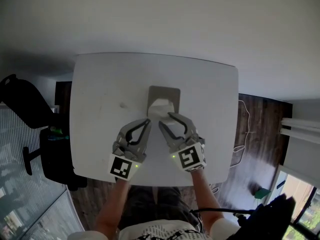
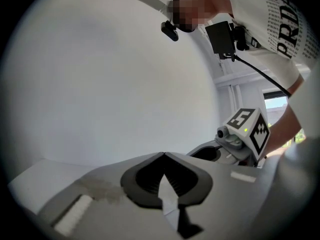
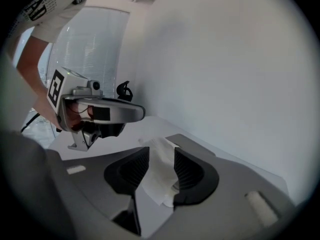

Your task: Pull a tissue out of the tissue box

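- Holds right gripper (image 3: 161,154) spread wide, one jaw on either side of the tissue (image 3: 159,176); no pinch on it as far as can be seen.
- Has left gripper (image 2: 163,155) closed tip to tip with nothing caught in it, just beside the right one and near the box's front corner; whether touching the box, cannot tell.
- Looks down on a white desk (image 1: 100,99), with the box near its middle.
- Finds the box (image 1: 164,91) lying flat, slot up, ahead of both grippers; presumably more sheets inside, hidden from every view.
- Shows one tissue standing up out of the slot in a crumpled white peak, right in the gap of the right jaws.
- Judged step: closing in for the grasp, pull not yet begun.
- Next, most likely: shut the right jaws on the peak, low enough for a firm hold, then draw up and away from the slot; perhaps steady the box with the left gripper.
- Worth watching: thin paper, apt to tear if nipped at the very edge or yanked sideways; light box, apt to lift along with it.
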Demonstrator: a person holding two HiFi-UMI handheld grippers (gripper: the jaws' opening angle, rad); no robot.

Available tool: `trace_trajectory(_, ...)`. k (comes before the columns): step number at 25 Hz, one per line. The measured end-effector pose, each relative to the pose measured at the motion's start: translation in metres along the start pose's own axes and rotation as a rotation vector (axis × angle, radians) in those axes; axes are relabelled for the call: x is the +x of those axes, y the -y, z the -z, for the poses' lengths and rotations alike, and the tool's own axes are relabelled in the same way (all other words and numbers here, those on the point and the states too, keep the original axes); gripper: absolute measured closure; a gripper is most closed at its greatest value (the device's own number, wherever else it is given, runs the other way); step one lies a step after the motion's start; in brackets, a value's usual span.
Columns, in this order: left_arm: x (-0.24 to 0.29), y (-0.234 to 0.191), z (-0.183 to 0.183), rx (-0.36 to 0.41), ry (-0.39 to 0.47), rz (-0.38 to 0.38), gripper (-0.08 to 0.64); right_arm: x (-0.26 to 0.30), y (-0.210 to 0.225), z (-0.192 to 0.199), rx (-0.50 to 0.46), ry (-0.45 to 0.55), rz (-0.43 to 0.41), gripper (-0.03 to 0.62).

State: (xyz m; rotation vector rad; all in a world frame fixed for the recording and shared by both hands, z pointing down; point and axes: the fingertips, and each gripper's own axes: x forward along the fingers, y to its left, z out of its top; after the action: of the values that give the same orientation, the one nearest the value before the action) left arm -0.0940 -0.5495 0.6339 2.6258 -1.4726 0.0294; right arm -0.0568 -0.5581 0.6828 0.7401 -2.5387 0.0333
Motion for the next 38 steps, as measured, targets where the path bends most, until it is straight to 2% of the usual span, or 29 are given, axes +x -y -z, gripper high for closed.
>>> trace_trajectory(6, -0.001, -0.002, 0.003, -0.012, 0.005, -0.002, 0.563, 0.011, 0.002, 0.02, -0.024, -0.031, 0.012, 0.426)
trace_trajectory(17, 0.002, -0.001, 0.006, -0.022, 0.005, 0.003, 0.563, 0.011, 0.001, 0.02, -0.048, -0.025, 0.01, 0.428)
trace_trajectory(26, 0.002, 0.002, 0.005, -0.034, 0.011, 0.012, 0.563, 0.01, -0.01, 0.016, -0.06, -0.013, -0.021, 0.531)
trace_trajectory(28, 0.002, 0.002, 0.004, -0.031, 0.016, 0.017, 0.563, 0.009, -0.012, 0.014, -0.049, -0.008, -0.026, 0.583)
trace_trajectory(38, 0.001, 0.002, 0.002, -0.035, 0.018, 0.023, 0.563, 0.007, -0.008, 0.013, 0.018, -0.019, -0.034, 0.583)
